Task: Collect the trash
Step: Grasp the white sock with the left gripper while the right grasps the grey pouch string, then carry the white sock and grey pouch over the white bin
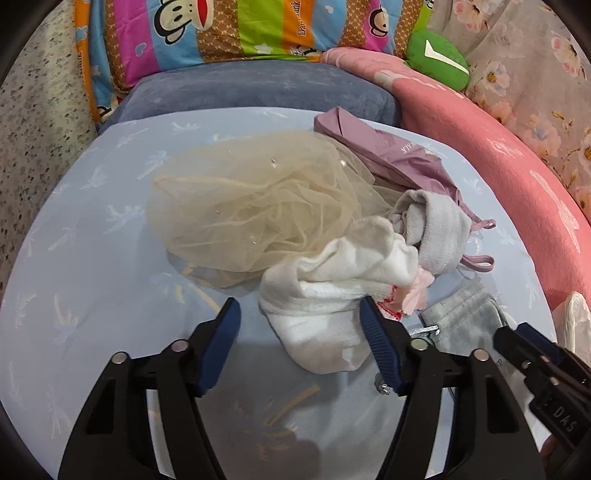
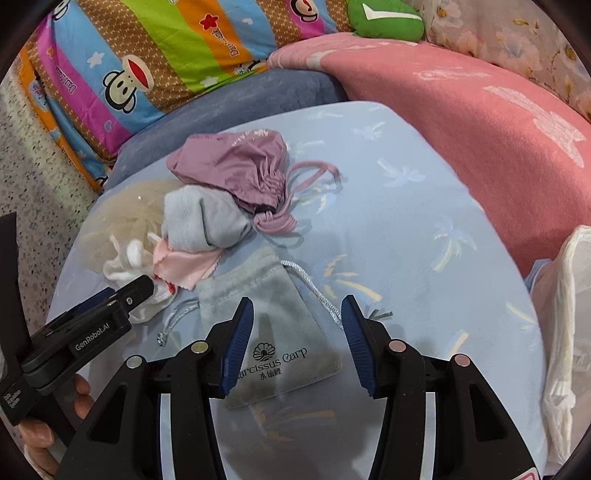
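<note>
Clutter sits heaped on a pale blue sheet printed with palm trees, filling the middle of both wrist views. In the left wrist view, the left gripper rises from the bottom edge with its blue-padded jaws spread; a white sock lies between them, and the right-hand pad sits against the sock's edge while the left-hand pad stands clear of it. Above the sock, toward centre left, a cream mesh net billows, with a grey sock and a mauve drawstring bag to the upper right. A scrap of pink cloth peeks out just right of the white sock.

In the right wrist view, the right gripper also stands parted, its two pads straddling a grey velvet pouch printed "Narcissus Carp"; neither pad seems to press on it, though the fisheye bend makes contact hard to judge. The pouch's silver cord trails to the upper right. At the right edge of that frame a white plastic bag bulges. A striped cartoon-monkey quilt, a blue cushion, a pink blanket and a green plush line the top. Fingers of a hand show at lower left.
</note>
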A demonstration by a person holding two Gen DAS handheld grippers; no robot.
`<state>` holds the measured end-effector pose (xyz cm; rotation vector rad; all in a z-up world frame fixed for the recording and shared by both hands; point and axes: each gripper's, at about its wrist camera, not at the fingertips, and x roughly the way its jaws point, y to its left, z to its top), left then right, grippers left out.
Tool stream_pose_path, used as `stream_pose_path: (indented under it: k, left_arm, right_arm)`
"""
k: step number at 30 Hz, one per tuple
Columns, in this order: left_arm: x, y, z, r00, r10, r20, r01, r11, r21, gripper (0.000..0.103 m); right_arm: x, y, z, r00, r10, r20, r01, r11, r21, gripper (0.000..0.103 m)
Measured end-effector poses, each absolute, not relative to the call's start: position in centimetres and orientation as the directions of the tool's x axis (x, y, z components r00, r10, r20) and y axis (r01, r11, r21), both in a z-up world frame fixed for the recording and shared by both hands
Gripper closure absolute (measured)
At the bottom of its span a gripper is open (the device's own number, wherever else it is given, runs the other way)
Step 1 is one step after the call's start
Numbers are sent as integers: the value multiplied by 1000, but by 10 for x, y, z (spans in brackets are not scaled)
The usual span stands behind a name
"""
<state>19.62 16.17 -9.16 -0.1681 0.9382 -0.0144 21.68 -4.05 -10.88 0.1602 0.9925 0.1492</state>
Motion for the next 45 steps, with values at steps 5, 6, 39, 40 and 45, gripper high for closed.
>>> stream_pose_path:
  k: [5, 6, 39, 40, 45]
  left_arm:
    - [194, 155, -91, 599, -100, -794, -30, 989, -147, 62]
    - [193, 154, -90, 598, -110, -794, -22, 988, -154, 65]
    - [118, 80, -6, 708, -223, -670, 157, 975, -159, 90]
    - [116, 74, -4, 709, -229, -667, 168, 973, -156, 90]
    - [108, 46, 5, 701, -273, -659, 224, 961, -160, 90]
  right_arm:
    - [210, -28, -114, 561, 121, -819, -65, 993, 102, 74]
    - [210, -28, -115, 556, 124, -822, -71, 992, 102, 79]
    - [112, -101, -25, 702, 216, -679, -45, 965, 260, 98]
    - [109, -106, -22, 708, 213, -673, -40, 964, 262, 98]
    - [92, -139, -8, 738, 192, -647, -3, 959, 282, 98]
